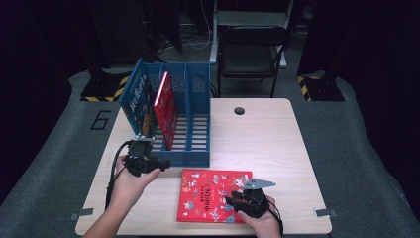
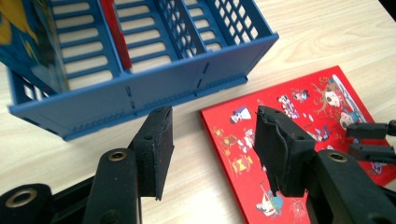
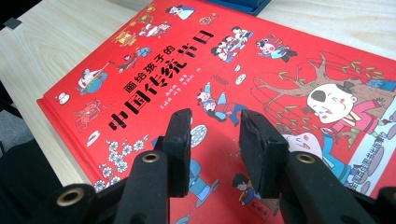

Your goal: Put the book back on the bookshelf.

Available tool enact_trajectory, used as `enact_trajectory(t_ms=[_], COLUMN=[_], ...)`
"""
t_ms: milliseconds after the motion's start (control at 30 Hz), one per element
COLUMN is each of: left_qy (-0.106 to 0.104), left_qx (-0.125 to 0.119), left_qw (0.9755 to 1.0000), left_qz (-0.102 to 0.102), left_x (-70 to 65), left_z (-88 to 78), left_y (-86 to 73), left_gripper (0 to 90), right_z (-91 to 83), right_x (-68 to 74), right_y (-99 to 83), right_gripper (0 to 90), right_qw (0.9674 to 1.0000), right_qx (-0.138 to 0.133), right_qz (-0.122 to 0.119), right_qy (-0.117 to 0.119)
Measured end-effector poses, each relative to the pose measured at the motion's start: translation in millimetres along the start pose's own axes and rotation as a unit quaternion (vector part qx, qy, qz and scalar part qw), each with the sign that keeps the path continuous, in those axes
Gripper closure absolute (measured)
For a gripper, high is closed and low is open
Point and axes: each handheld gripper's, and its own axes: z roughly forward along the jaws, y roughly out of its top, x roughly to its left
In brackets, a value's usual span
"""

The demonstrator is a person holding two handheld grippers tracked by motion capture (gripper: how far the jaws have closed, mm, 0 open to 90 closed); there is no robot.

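Observation:
A red picture book (image 1: 213, 195) (image 2: 299, 135) (image 3: 154, 70) lies flat on the table near the front edge. My right gripper (image 1: 232, 201) (image 3: 215, 119) hovers over its cover, open, with nothing between the pads; it also appears in the left gripper view (image 2: 369, 140). My left gripper (image 1: 163, 163) (image 2: 212, 116) sits low in front of the blue file rack (image 1: 198, 148) (image 2: 140, 93), open and empty, pointing toward the book's left edge. In the rack stand a red book (image 1: 166, 109) (image 2: 116, 32) and a blue book (image 1: 138, 101) (image 2: 28, 42).
The rack's right compartment (image 1: 199, 124) holds nothing. A cable hole (image 1: 239, 110) sits at the table's back. Behind the table stands a black chair (image 1: 250, 49). Bare wood (image 1: 262, 144) stretches to the right of the rack.

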Motion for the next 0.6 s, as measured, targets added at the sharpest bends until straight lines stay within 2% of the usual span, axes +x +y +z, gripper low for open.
enact_trajectory(t_ms=[67,133,167,233,267,300,367,400,433,467,500,533,567,600], left_qy=[0.002,0.002,0.000,0.004,0.005,0.003,-0.007,-0.016,-0.016,-0.021,-0.027,-0.032,-0.040,-0.042], left_qx=[-0.002,0.000,-0.003,-0.007,-0.005,-0.009,-0.010,-0.007,-0.007,-0.017,-0.008,-0.008,-0.018,-0.013], left_qw=[0.9999,0.9998,0.9999,0.9998,0.9996,0.9998,0.9997,0.9995,0.9995,0.9996,0.9995,0.9994,0.9990,0.9990], left_qz=[0.014,0.019,0.015,0.017,0.026,0.020,0.020,0.026,0.026,0.009,0.017,0.012,-0.007,-0.007], left_x=[-1.9,-4.3,-6.2,-9.7,-10.1,-11.9,-13.3,-13.3,-13.3,-15.0,-13.5,-13.5,-15.8,-16.6], left_z=[2.3,3.5,4.1,4.9,5.1,6.1,6.7,7.7,7.7,9.7,9.9,11.2,14.1,20.2], left_y=[-6.5,-11.9,-14.6,-19.3,-21.4,-24.0,-29.0,-34.4,-34.4,-37.9,-41.0,-44.6,-48.9,-56.9], left_gripper=[47.2,47.3,47.1,43.0,43.0,41.2,39.9,38.5,38.0,37.9,37.5,37.3,37.3,37.3], right_z=[0.0,-0.6,-0.9,-1.3,-1.6,-2.3,-2.7,-4.0,-4.8,-5.5,-6.5,-7.9,-7.9,-10.5], right_x=[0.2,-0.6,-0.8,-0.7,-0.7,0.1,-0.7,-0.2,-0.2,-0.4,-0.4,-0.6,-0.6,-1.5], right_y=[0.2,0.5,0.5,0.5,0.8,1.2,2.6,4.2,5.1,6.2,7.2,8.5,8.5,10.7], right_gripper=[64.0,64.0,63.8,63.2,62.8,62.4,61.5,60.6,60.3,60.1,60.0,59.9,59.9,58.6], right_qw=[1.0000,1.0000,1.0000,1.0000,1.0000,1.0000,0.9999,1.0000,0.9999,0.9999,0.9999,0.9999,0.9999,0.9999], right_qx=[-0.003,-0.001,-0.002,-0.001,-0.002,0.000,-0.003,-0.002,0.000,0.001,0.001,0.003,0.003,0.000], right_qz=[0.001,-0.001,-0.001,-0.002,-0.002,0.003,-0.004,0.001,0.000,-0.003,-0.003,-0.004,-0.004,-0.004], right_qy=[-0.002,-0.001,-0.002,-0.004,-0.005,-0.005,-0.009,-0.010,-0.011,-0.013,-0.015,-0.016,-0.016,-0.017])
